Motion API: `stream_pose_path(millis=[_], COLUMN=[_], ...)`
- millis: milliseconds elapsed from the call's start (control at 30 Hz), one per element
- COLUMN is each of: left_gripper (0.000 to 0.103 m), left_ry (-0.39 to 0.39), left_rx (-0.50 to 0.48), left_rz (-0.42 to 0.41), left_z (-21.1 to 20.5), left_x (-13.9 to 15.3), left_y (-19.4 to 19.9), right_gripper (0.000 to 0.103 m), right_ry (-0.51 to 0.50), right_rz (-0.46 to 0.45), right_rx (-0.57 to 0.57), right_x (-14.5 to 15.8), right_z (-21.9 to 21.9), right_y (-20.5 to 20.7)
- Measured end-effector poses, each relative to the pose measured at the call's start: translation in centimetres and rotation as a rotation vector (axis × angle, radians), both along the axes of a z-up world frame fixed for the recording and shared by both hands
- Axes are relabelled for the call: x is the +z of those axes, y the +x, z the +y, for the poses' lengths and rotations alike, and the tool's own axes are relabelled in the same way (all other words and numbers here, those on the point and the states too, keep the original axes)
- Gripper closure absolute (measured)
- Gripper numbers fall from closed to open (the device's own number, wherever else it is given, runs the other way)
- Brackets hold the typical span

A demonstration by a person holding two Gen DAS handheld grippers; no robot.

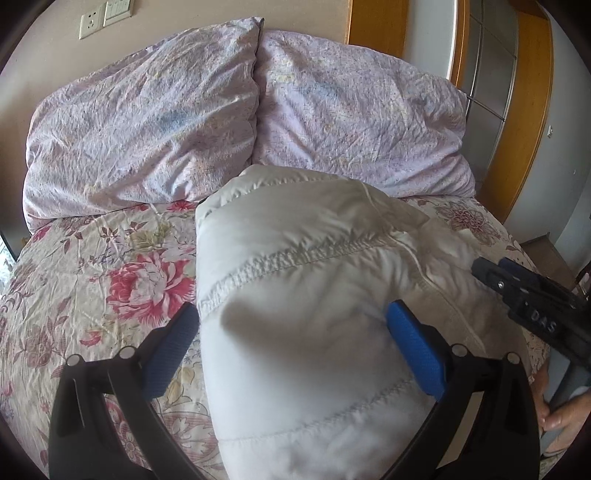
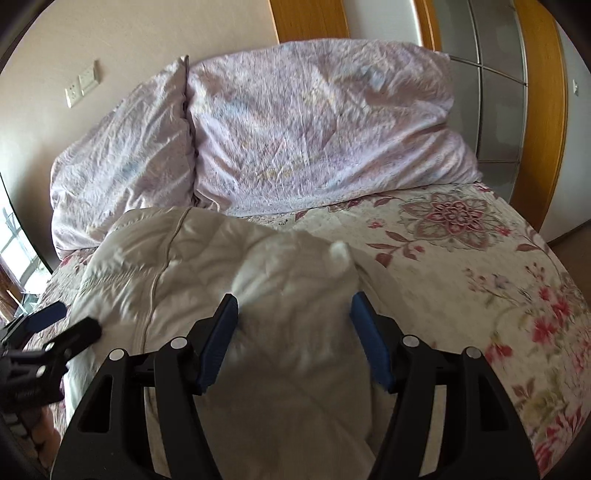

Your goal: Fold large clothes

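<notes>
White puffy quilted jacket [image 1: 306, 314] lay bundled on the bed [image 1: 92, 295], near edge, centre of the floral bedspread, stitched seams running across it. Two crumpled lilac pillows [image 1: 147, 122] were propped behind it at 12 o'clock, against the wall.

Left hand-held gripper [image 1: 291, 347]: jaws wide apart, blue pads straddling the jacket's left part. Left pad at 9 o'clock of the bundle sat over the bedspread, just beside the fabric edge; right pad at 3 o'clock lay against or sunk into the puffy fabric, contact unclear. Not clenched on anything, released.

Right hand-held gripper [image 2: 295, 332]: jaws apart, a raised hump of jacket fabric between the blue pads. Pads flanked the hump close on both sides; could not tell if they pressed it. Fabric there was motion-blurred. In the left wrist view the same gripper showed as a black tip at 3 o'clock, over the jacket's right edge, with part of a person's hand [image 1: 565, 417] at 4 o'clock holding the handle.

In the right wrist view the left gripper showed at 9 o'clock, at the jacket's left edge.

Wall sockets [image 1: 105, 16] at 11 o'clock above the pillows. Wood-framed wardrobe [image 1: 517, 92] at 2 o'clock beside the bed.
</notes>
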State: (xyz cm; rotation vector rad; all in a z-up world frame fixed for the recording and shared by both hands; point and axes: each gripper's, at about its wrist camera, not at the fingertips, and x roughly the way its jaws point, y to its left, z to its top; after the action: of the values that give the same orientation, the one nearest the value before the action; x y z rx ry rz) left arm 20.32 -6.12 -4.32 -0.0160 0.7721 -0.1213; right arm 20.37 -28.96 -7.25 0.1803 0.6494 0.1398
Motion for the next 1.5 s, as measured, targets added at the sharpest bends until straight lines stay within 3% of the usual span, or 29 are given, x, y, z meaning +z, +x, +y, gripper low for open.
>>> stream_pose_path(millis=[200, 367, 700, 967, 1167, 1500], left_gripper=[0.002, 0.002, 0.002, 0.002, 0.002, 0.002], left_ry=[0.051, 0.022, 0.049, 0.039, 0.116, 0.123], left_rx=[-0.011, -0.032, -0.028, -0.023, -0.002, 0.014], left_rz=[-0.007, 0.037, 0.038, 0.019, -0.045, -0.036], left_z=[-1.2, -1.2, -1.9, -1.3, -1.6, -1.9], left_x=[-0.1, -1.0, -2.2, -1.1, 0.3, 0.4], left_y=[-0.1, 0.5, 1.1, 0.4, 0.1, 1.7], right_gripper=[0.034, 0.025, 0.024, 0.027, 0.028, 0.033], right_ry=[-0.024, 0.031, -0.006, -0.048, -0.028, -0.101], right_rz=[0.035, 0.111, 0.111, 0.039, -0.072, -0.034], right_rx=[-0.001, 0.02, 0.009, -0.011, -0.001, 0.039], right_x=[-1.4, -3.8, -5.3, -2.4, 1.1, 0.1], right_z=[0.2, -0.5, 0.4, 0.6, 0.5, 2.5], right_y=[0.3, 1.5, 1.8, 0.4, -0.4, 2.2])
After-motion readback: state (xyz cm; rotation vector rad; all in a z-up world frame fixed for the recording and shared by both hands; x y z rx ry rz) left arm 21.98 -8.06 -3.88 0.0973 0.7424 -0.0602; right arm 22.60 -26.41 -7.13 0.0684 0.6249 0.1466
